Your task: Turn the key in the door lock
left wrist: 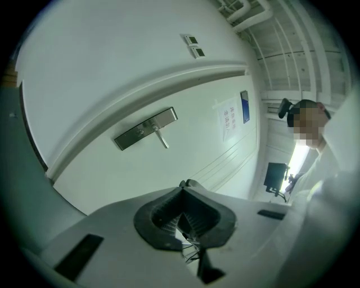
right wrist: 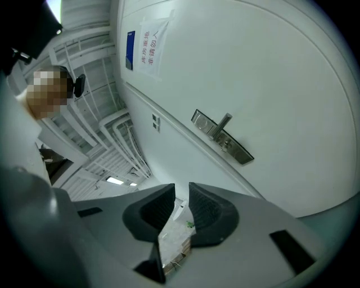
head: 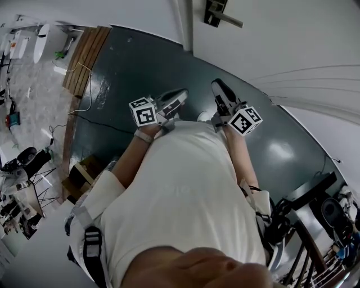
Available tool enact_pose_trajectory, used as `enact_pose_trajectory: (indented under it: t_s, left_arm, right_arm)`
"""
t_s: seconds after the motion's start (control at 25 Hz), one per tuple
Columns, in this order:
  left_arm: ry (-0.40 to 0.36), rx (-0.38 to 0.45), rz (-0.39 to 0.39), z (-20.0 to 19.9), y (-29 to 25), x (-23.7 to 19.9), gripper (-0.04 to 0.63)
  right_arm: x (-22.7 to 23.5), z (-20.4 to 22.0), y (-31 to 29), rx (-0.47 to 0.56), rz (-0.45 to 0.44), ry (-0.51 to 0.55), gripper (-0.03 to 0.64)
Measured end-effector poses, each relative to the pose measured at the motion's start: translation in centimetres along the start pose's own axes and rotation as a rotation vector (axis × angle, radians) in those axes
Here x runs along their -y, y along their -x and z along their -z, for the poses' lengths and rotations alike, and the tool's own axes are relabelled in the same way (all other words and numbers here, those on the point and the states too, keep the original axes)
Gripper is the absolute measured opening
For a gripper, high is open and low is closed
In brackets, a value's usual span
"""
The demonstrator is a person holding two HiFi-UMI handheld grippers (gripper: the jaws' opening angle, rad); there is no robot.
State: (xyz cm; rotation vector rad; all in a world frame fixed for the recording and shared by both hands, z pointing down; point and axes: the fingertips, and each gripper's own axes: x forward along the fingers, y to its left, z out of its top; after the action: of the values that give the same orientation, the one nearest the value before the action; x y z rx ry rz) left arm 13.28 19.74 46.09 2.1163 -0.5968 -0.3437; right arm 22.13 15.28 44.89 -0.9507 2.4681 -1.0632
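Note:
A white door (head: 281, 39) fills the top of the head view, with a metal lock plate and lever handle (head: 216, 12) on it. The plate (left wrist: 145, 129) and its lever also show in the left gripper view, and the plate (right wrist: 222, 138) in the right gripper view; I cannot make out a key at this distance. My left gripper (head: 179, 95) is held level in front of the body, well short of the door, its jaws touching at the tips (left wrist: 183, 185) with nothing between them. My right gripper (head: 219, 87) is beside it, its jaws (right wrist: 181, 190) parted and empty.
The floor (head: 146, 67) is dark green. A wooden board (head: 84, 56) and a cable lie at the left, and a black stand (head: 315, 191) is at the right. A paper notice (right wrist: 149, 48) hangs on the door. Shelving and pipes line the wall beside the door (right wrist: 112, 140).

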Motion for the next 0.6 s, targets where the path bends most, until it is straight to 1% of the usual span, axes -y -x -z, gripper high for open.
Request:
enact_pose_trajectory:
  t_s: [0.12,0.2,0.28,0.44,0.6]
  left_arm:
    - [-0.03,-0.004,0.032,-0.6,0.6,0.3,0.006]
    - [-0.042,-0.011,0.039,-1.3,1.2,0.2,0.006]
    - [-0.027,-0.018,0.043,-2.2,1.7,0.1,0.006]
    - [0.029,-0.007,0.07,-4.3,1.9,0.0,0.006]
    - [0.044,-0.014,0.076,-5.0,1.2,0.3,0.006]
  right_arm:
    - [-0.1,0.6,-0.9,0.015,0.011,-0.033,0.087]
    - [-0.4,1.0,-1.5,0.02,0.008,-0.044,0.087]
    - [-0.7,1.1,-1.9,0.022,0.01,-0.034,0.087]
    - [-0.8,0.3,-2.4,0.036,0.023,-0.019,0.087]
    - [-0.7,-0.3,-2.5,0.05,0.027,-0.024,0.087]
